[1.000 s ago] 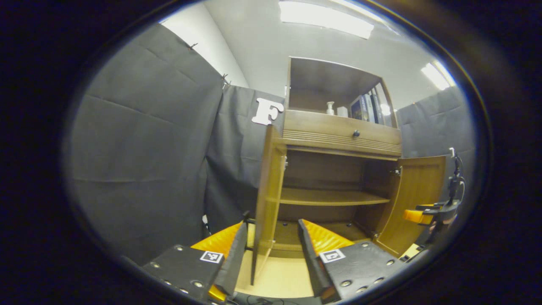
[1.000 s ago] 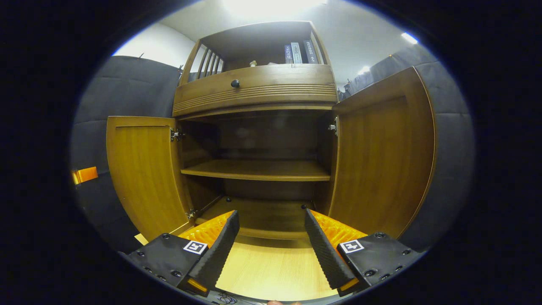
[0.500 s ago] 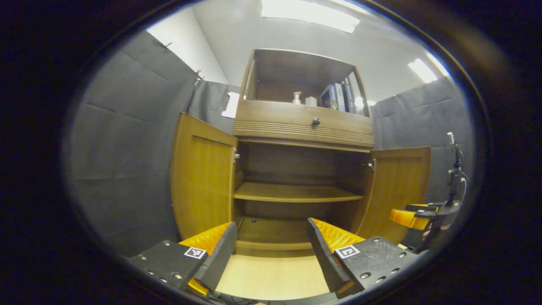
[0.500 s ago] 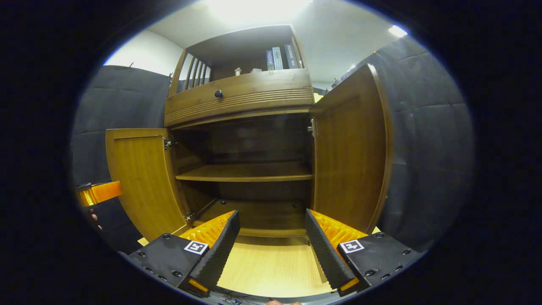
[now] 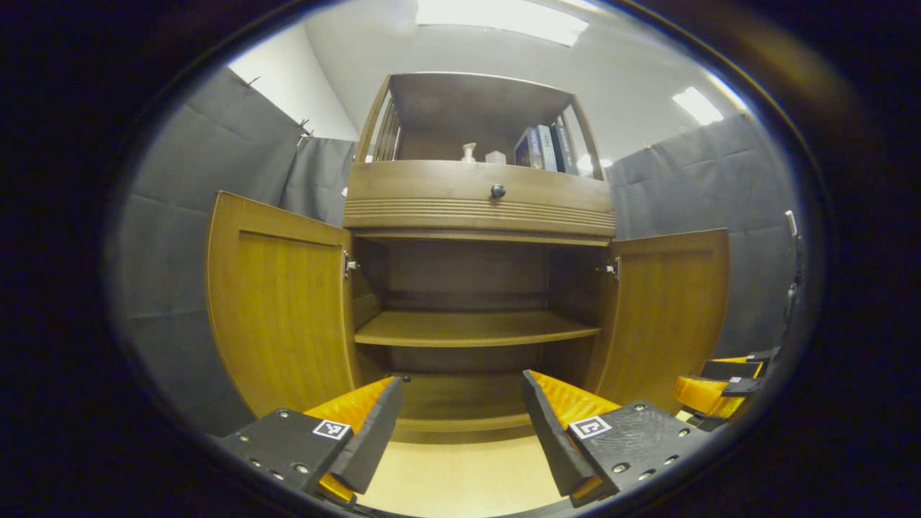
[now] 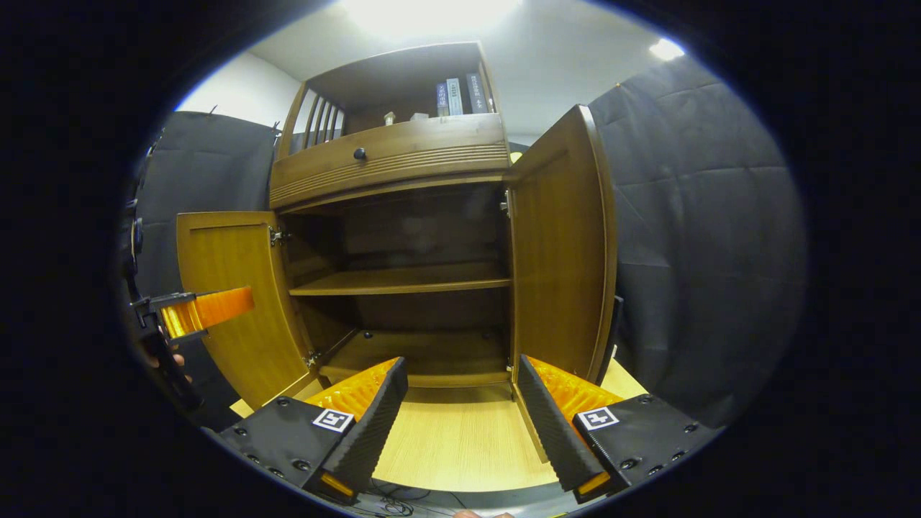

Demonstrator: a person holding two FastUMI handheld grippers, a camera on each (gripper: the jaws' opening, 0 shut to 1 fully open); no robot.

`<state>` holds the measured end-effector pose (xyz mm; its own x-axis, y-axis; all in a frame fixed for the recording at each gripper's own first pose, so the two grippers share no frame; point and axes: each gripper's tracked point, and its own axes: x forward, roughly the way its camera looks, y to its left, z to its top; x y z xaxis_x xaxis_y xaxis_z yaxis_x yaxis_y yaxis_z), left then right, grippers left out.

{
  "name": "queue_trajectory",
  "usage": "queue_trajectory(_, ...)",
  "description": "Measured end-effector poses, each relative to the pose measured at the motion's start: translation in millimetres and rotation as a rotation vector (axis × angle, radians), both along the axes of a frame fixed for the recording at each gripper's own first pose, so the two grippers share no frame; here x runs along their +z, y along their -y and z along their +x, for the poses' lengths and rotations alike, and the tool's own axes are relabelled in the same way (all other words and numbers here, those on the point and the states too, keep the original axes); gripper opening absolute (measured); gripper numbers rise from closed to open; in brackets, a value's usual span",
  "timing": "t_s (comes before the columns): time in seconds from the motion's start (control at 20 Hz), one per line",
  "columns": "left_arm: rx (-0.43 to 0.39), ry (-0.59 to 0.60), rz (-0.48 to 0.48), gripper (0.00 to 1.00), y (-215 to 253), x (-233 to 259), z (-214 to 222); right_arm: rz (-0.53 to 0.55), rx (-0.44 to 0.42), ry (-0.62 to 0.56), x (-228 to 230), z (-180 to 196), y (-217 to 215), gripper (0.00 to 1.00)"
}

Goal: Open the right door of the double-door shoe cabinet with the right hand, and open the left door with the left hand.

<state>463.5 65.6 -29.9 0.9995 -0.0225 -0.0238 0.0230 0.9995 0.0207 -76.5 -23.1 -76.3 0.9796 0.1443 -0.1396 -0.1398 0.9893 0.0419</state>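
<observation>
Since a second ago the left gripper (image 5: 457, 414) has swung to face the cabinet (image 5: 478, 208) squarely; then it looked along the left door's edge. Both doors stand wide now: left door (image 5: 284, 309), right door (image 6: 557, 252). Right gripper (image 6: 460, 403) hangs back, jaws wide, holding nothing; the left one likewise, jaws wide and empty. Task looks done. Risk: right door sits just beside the right gripper's finger (image 6: 554, 424), so a careless withdrawal could knock it partly closed.
</observation>
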Motion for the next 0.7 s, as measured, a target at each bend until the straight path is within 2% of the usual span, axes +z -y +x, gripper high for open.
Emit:
queue_trajectory(0.3, -0.038, 0.01, -0.007, 0.94, 3.8, 0.0, -0.5, -0.004, -0.048, 0.006, -1.6, -1.6, 5.8, 0.97)
queue_trajectory(0.45, 0.001, 0.003, 0.009, 0.94, -2.3, -3.0, 0.4, -0.032, -0.051, 0.017, -0.9, -0.4, 3.6, 0.97)
queue_trajectory(0.7, 0.021, -0.002, -0.02, 0.94, -2.9, -5.9, 2.3, -0.055, -0.049, 0.031, 0.5, 1.5, 0.0, 0.97)
